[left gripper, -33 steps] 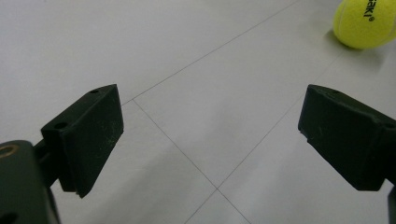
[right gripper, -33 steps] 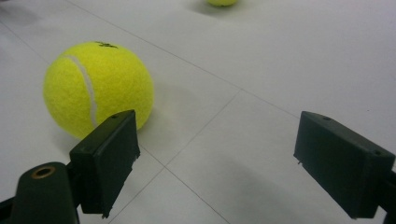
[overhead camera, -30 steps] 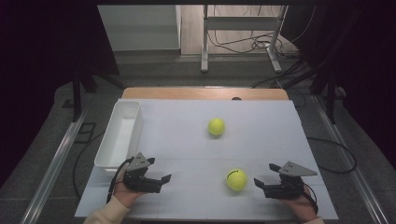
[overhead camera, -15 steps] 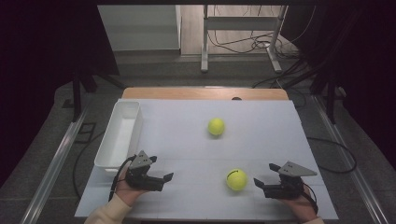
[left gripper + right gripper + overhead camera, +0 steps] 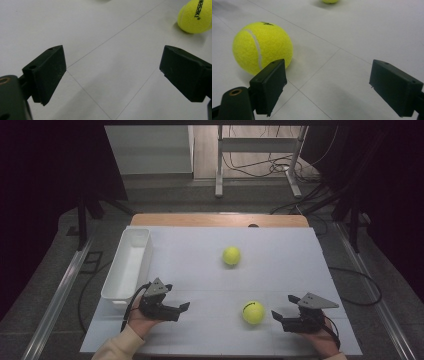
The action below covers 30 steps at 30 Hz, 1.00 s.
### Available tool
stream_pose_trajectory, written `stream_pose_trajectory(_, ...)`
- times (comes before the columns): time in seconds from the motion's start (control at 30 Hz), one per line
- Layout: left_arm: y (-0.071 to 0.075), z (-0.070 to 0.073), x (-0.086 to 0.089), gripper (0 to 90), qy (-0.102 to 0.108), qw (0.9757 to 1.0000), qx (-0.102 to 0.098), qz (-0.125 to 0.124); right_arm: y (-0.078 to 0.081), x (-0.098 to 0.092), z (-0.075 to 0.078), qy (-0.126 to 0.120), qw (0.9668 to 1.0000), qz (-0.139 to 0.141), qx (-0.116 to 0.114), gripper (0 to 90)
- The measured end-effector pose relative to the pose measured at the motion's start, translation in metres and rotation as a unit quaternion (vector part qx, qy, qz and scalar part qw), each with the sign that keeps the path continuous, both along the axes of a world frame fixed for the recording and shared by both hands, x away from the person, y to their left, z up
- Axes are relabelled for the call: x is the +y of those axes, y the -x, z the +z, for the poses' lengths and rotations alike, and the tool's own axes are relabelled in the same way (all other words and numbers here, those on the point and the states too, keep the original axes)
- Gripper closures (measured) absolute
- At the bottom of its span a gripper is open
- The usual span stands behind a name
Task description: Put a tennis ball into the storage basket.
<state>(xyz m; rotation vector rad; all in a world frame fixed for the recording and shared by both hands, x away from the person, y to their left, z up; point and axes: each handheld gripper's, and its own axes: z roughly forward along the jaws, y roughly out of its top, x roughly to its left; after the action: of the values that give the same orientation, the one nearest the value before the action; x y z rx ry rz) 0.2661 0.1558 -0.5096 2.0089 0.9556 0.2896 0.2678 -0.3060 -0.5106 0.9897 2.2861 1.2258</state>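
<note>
Right gripper (image 5: 282,316) sits jaws apart just beside the fuzzy yellow tennis ball (image 5: 253,312) near the white table's (image 5: 280,270) front edge — left gripper (image 5: 181,308) also spread, well off that ball — one clumsy nudge could send it rolling away.

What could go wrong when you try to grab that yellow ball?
The near tennis ball sits off to one side of the right hand-held gripper, not between its open jaws, so a jaw might bump it and send it rolling. It lies near the table's front edge and could roll off. The far tennis ball could be knocked too.
</note>
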Motion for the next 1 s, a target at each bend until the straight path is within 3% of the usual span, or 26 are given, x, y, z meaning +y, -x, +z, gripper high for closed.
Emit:
stream_pose_trajectory(0.57, -0.015, 0.004, -0.009, 8.0, 0.003, 1.0000, 0.003, -0.005, -0.001, 0.001, -0.001, 0.007, 1.0000, -0.002, -0.001, 14.8)
stream_pose_trajectory(1.0, -0.032, 0.010, -0.030, 8.0, 0.000, 0.9997, 0.004, -0.023, -0.001, 0.000, -0.001, 0.003, 1.0000, 0.001, -0.002, 14.9)
